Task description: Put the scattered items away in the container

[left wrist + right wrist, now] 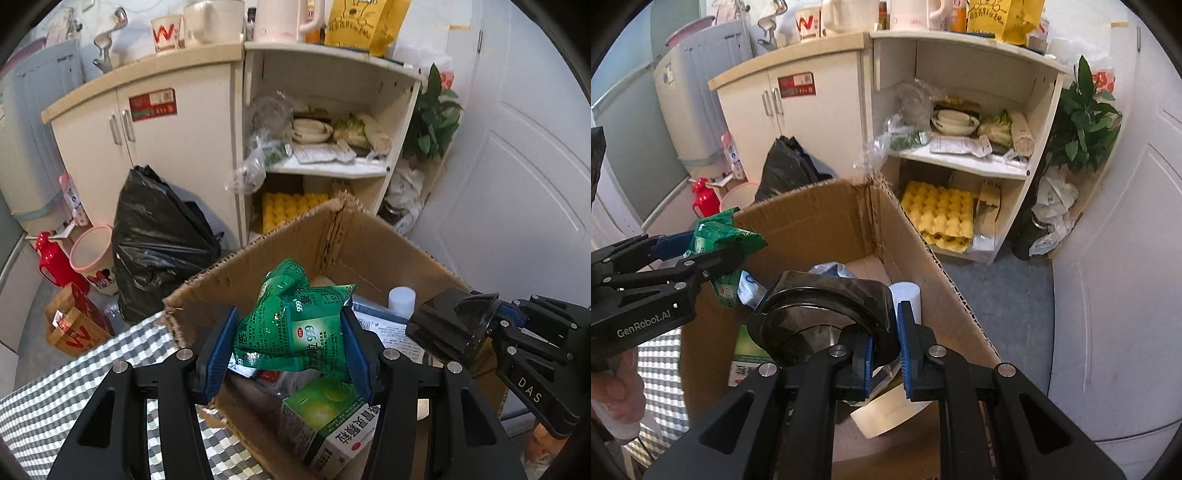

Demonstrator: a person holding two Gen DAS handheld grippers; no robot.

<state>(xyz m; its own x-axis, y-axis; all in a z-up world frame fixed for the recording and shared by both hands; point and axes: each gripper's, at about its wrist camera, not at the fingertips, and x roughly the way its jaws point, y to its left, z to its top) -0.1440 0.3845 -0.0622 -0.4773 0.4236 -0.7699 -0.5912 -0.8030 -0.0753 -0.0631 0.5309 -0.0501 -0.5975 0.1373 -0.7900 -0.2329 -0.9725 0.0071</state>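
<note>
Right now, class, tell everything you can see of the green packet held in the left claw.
The green packet is a crumpled, glossy foil-like sachet with white print and a red-and-white "999" logo. The left claw is shut on it, its blue pads pressing both sides. It hangs over the open cardboard box, above a green medicine carton, not yet released.

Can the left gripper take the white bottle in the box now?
Probably not: the left gripper is shut on the green packet, and the right gripper's black object hangs over the white bottle.

Left tool (288,332) grips green packet (295,321) — over cardboard box (369,236)
</note>
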